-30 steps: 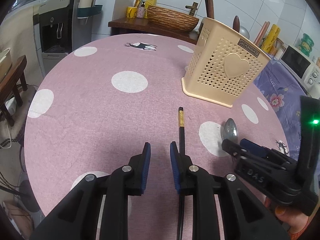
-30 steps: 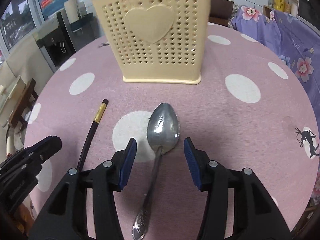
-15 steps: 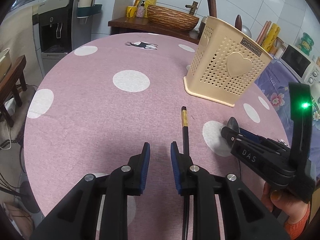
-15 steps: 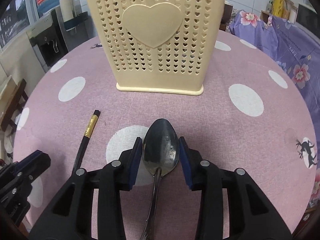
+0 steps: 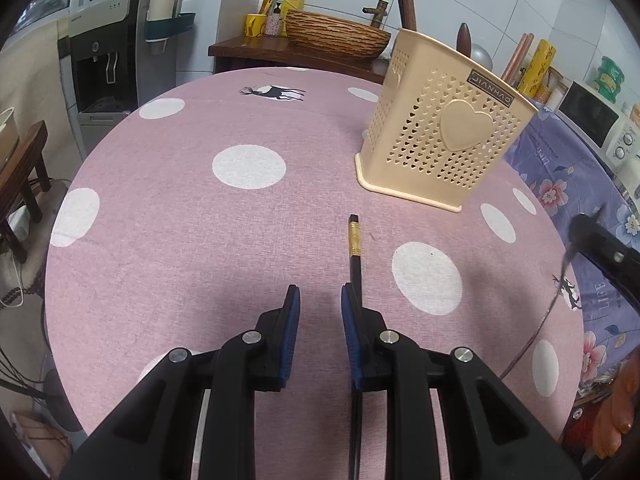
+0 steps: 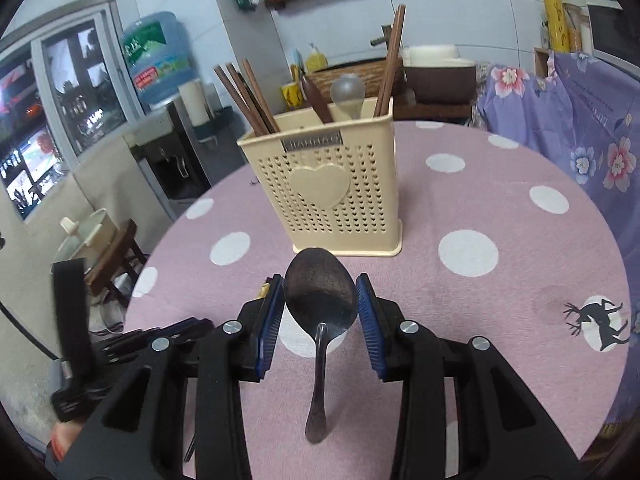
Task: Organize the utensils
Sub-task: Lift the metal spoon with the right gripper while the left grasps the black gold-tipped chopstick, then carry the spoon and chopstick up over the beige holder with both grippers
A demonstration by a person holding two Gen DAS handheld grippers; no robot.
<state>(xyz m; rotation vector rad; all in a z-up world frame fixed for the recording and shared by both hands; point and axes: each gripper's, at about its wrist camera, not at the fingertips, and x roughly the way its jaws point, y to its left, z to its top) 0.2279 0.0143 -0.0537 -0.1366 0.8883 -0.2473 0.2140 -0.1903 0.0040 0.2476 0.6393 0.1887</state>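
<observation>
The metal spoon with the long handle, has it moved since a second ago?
Yes. The metal spoon lay flat on a white dot of the pink polka-dot tablecloth; now it is raised off it, clamped in the right gripper, before the cream perforated holder.

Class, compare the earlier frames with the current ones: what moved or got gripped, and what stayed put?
The right gripper closed on the spoon by its bowl and lifted it off the table, handle hanging. The black chopstick, the open left gripper and the cream holder stayed put.
</observation>
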